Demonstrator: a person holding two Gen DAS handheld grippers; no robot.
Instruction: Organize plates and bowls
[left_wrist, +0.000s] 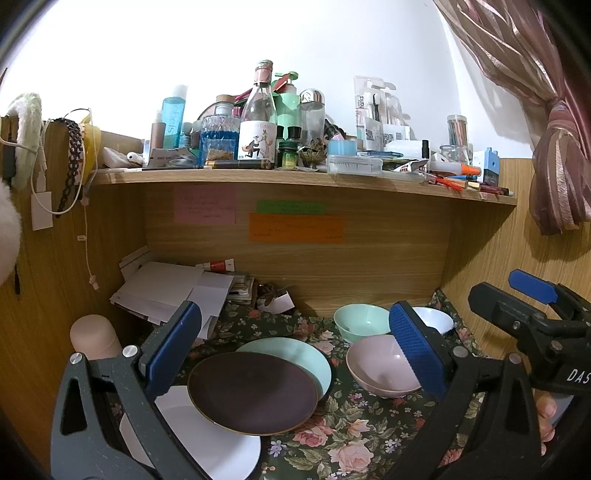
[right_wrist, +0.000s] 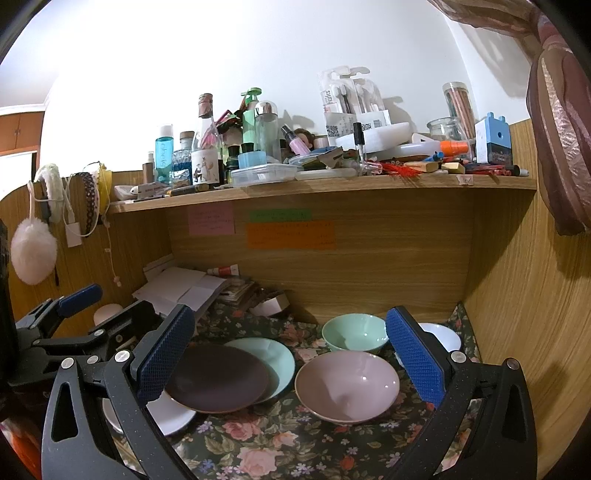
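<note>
On the floral cloth (right_wrist: 258, 450) a dark brown plate (left_wrist: 255, 393) lies tilted across a mint plate (left_wrist: 310, 354) and a white plate (left_wrist: 207, 443). To their right sits a pink bowl (left_wrist: 376, 365), with a mint bowl (left_wrist: 360, 321) and a white bowl (left_wrist: 436, 319) behind it. My left gripper (left_wrist: 295, 350) hangs open above the plates and holds nothing. In the right wrist view the brown plate (right_wrist: 218, 384), the pink bowl (right_wrist: 347, 386) and the mint bowl (right_wrist: 354, 332) lie ahead of my right gripper (right_wrist: 291, 356). It is open and holds nothing.
A wooden shelf (left_wrist: 295, 179) crowded with bottles and jars overhangs the alcove. Wooden walls close in the back and both sides. Loose papers (left_wrist: 173, 288) are piled at the back left, and a pink cylinder (left_wrist: 96, 334) stands at the left. A curtain (left_wrist: 557, 155) hangs at the right.
</note>
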